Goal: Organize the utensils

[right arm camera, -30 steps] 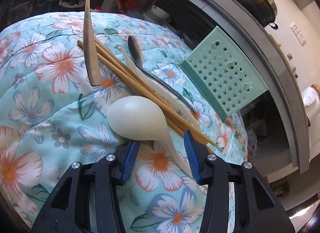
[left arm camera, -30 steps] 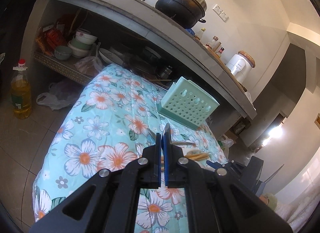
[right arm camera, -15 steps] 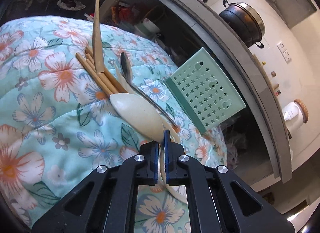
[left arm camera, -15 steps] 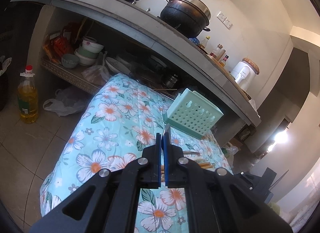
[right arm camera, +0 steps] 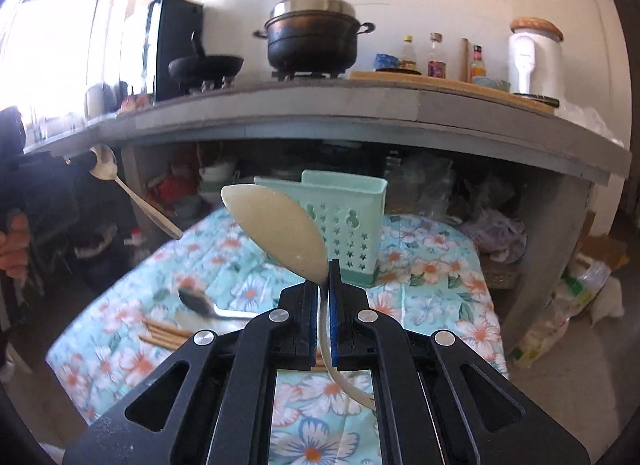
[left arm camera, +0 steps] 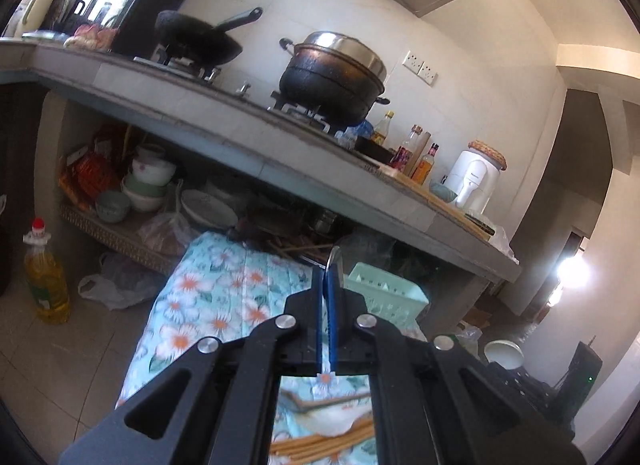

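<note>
Chopsticks (right arm camera: 168, 334) lie on floral cloth (right arm camera: 432, 277) below kitchen counter (right arm camera: 360, 113).

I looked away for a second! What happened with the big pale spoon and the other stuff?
The right tool closed on the pale spoon and lifted it off the flowery cloth. The left tool rose too, keeping its metal spoon. The green basket, chopsticks and dark spoon stayed put.
</note>
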`<action>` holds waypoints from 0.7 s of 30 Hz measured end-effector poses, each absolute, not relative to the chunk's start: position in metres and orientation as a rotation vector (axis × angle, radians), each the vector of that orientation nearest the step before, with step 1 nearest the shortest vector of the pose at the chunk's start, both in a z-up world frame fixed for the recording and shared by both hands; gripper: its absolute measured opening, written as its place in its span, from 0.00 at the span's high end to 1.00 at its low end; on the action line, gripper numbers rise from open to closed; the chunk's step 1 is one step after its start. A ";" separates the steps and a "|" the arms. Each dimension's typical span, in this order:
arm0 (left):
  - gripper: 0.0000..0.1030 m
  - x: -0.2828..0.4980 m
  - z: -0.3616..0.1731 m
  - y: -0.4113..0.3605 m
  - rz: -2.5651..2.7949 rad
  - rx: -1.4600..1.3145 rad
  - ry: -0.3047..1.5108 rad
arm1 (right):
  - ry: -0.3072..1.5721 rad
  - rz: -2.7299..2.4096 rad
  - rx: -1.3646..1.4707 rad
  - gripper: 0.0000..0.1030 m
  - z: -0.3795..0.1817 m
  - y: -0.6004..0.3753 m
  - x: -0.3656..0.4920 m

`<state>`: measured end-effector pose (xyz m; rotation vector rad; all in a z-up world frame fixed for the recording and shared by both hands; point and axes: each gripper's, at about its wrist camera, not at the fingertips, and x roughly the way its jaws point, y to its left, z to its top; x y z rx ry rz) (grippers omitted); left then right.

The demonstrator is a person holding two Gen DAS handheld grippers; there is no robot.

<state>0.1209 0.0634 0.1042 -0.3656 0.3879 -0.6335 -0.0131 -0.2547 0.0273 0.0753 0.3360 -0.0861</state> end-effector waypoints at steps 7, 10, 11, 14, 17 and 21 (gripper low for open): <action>0.99 0.183 0.163 -0.006 -0.602 -0.201 0.305 | 0.266 -0.028 0.263 0.97 0.045 -0.290 -0.012; 0.99 0.206 0.170 -0.032 -0.589 -0.139 0.307 | 0.257 -0.030 0.311 0.97 0.042 -0.304 -0.008; 0.99 0.213 0.172 -0.044 -0.575 -0.111 0.307 | 0.256 -0.031 0.328 0.97 0.041 -0.308 -0.009; 0.99 0.228 0.172 -0.069 -0.548 -0.044 0.319 | 0.257 -0.010 0.387 0.97 0.040 -0.322 -0.010; 0.99 0.234 0.168 -0.087 -0.526 0.022 0.313 | 0.256 0.005 0.402 0.97 0.043 -0.336 -0.010; 0.99 0.240 0.162 -0.107 -0.509 0.081 0.323 | 0.246 0.036 0.421 0.97 0.047 -0.348 -0.011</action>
